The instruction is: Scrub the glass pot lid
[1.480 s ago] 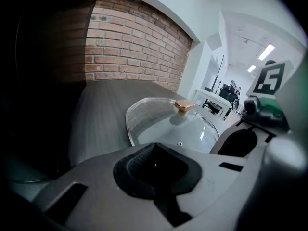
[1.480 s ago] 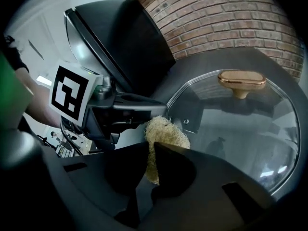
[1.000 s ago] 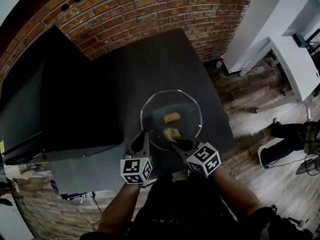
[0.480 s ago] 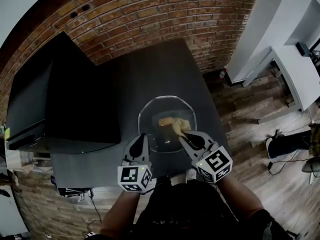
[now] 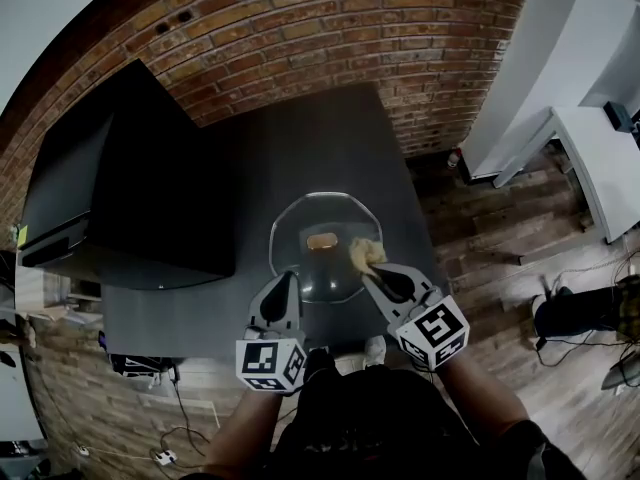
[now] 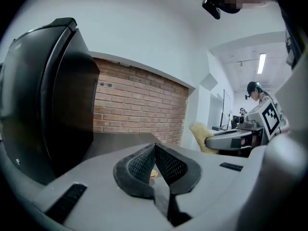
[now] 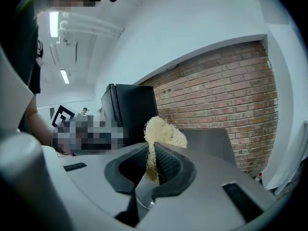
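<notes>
Head view: the glass pot lid [image 5: 325,268] lies flat on the dark matte table [image 5: 300,138], round and clear, with a tan oblong knob [image 5: 321,240] at its middle; a boxy black appliance [image 5: 120,198] stands to its left and a red brick wall [image 5: 300,18] runs behind; the left gripper [image 5: 284,282] points at the lid's near left rim, and the right gripper [image 5: 374,270] reaches over the near right side with a pale, fibrous scrubber [image 5: 365,252] at its tips; half a second ago the scrubber lay right beside the knob, and now it sits apart from it, towards the right rim; whether the scrubber presses on the glass cannot be told from here.

Left gripper view: the ribbed black pads [image 6: 139,163] meet at the tips, jaws closed with nothing seen between them; a speck of the tan knob shows in the gap below the tips; the glass itself is too clear to make out, so contact with the rim cannot be told; the appliance's glossy side fills the left; the right gripper and its straw-coloured tuft show at the right edge.

Right gripper view: the jaws are clamped on the scrubber's narrow stem, its frayed, netted head fanning out above the tips; the lid is hidden below the gripper body; a mosaic patch covers the left middle.
</notes>
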`<control>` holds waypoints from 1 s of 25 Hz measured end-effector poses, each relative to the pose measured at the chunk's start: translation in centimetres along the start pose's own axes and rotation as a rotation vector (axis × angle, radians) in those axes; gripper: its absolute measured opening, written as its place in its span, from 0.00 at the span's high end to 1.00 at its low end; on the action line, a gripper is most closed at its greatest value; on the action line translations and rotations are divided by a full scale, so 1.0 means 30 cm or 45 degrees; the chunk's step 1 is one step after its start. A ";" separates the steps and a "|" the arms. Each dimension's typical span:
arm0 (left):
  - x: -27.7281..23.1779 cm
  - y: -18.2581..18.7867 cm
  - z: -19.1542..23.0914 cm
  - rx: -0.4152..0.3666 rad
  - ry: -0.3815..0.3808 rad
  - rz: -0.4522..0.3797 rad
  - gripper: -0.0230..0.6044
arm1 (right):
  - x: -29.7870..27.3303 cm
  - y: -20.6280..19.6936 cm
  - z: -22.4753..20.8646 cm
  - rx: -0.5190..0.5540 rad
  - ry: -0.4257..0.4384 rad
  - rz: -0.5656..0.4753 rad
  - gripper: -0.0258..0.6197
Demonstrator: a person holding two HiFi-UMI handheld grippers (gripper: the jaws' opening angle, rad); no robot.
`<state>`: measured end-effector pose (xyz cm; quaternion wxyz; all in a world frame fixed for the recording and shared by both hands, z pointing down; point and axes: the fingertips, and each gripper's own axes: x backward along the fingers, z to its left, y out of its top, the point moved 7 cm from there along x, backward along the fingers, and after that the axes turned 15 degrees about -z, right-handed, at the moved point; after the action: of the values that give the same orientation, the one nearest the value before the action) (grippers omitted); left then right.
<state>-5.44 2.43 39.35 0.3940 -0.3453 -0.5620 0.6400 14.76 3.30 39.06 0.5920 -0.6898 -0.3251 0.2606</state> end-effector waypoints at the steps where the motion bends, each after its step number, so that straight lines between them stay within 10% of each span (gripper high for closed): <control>1: 0.007 -0.002 -0.015 -0.002 0.010 -0.002 0.91 | 0.011 -0.001 -0.005 -0.003 0.007 0.001 0.90; 14: 0.148 0.030 -0.056 -0.023 0.075 -0.024 0.91 | 0.055 -0.015 0.042 -0.023 0.029 -0.007 0.90; 25: 0.268 0.077 0.008 -0.015 -0.053 -0.044 0.91 | 0.085 -0.013 0.225 0.000 -0.129 -0.051 0.90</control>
<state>-9.54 9.38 37.09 0.3912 -0.3246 -0.5796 0.6370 11.33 9.64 38.40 0.5799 -0.6692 -0.3684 0.2832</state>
